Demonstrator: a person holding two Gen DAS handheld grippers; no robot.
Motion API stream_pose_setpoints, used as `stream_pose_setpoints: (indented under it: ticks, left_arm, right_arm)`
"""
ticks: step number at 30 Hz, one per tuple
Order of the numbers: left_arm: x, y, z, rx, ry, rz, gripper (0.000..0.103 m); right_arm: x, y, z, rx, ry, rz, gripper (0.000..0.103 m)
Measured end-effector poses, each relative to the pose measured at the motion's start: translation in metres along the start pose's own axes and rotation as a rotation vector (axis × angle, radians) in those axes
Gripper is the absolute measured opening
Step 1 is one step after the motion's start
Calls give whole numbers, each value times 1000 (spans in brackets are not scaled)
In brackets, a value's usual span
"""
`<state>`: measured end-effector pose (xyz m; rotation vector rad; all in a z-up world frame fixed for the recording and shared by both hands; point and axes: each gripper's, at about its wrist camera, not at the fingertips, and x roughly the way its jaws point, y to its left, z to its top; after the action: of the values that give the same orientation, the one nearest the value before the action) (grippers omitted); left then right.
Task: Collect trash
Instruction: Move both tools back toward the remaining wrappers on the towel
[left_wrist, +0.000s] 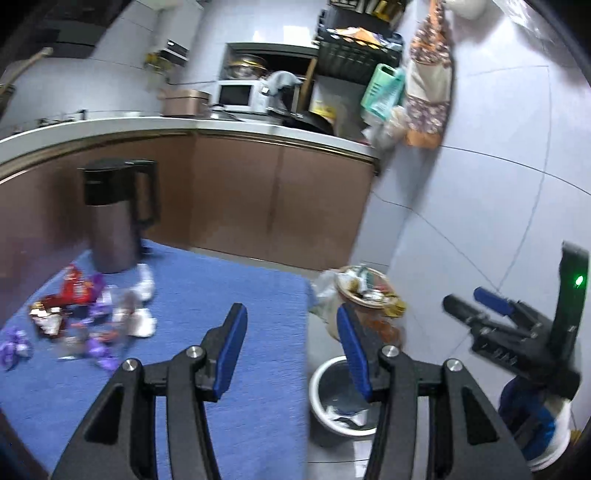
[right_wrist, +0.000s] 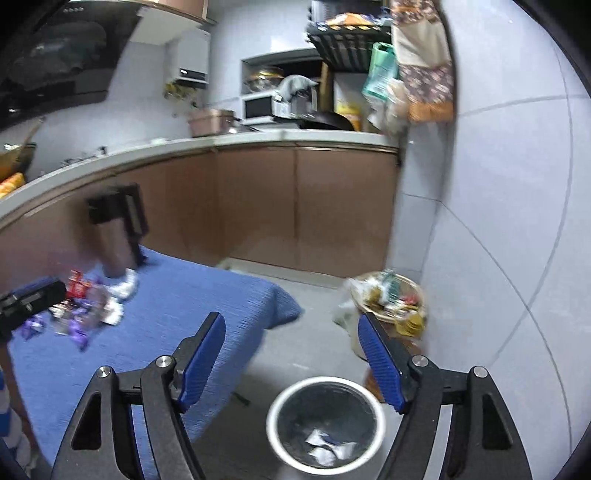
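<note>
A heap of red, purple and white wrappers (left_wrist: 81, 314) (right_wrist: 81, 306) lies on the blue tablecloth (left_wrist: 229, 288) (right_wrist: 184, 295), near its far left side. A white-rimmed bin (left_wrist: 314, 384) (right_wrist: 273, 413) stands on the floor beside the table, with white scraps at its bottom. My left gripper (left_wrist: 291, 314) hangs open over the table's right edge, nothing between its blue pads. My right gripper (right_wrist: 291, 321) is open above the bin and holds nothing; in the left wrist view the right gripper (left_wrist: 465, 299) shows at the right. The left gripper (right_wrist: 33, 295) is blurred at the right wrist view's left edge.
A dark thermos jug (left_wrist: 114, 221) (right_wrist: 118, 229) stands on the cloth behind the wrappers. An overfull waste basket (left_wrist: 365, 291) (right_wrist: 388, 295) sits on the floor by the tiled wall. Brown cabinets under a white counter (left_wrist: 258, 129) run behind. A white bucket (left_wrist: 550, 435) is lower right.
</note>
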<state>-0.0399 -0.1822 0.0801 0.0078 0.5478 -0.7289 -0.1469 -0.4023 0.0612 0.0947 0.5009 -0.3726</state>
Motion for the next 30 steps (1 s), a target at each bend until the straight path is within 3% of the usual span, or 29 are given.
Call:
stream_pose_setpoints:
  ticks: [7,13,21,30]
  left_arm:
    - [-55,57,-12,5,-43,128,49]
    - [-92,108,-24,-47,-77,242,54]
    - [-111,146,-35,-72,-95,399,58]
    - [-105,164,-49,-99,-63,454,60]
  right_arm:
    - [-20,51,17,-10,-47,140,73]
    - [-29,87,29,-51,-73,204,73]
    - [-20,121,30,-74,-70,260,74]
    - [7,140,13,-76,8,285,76]
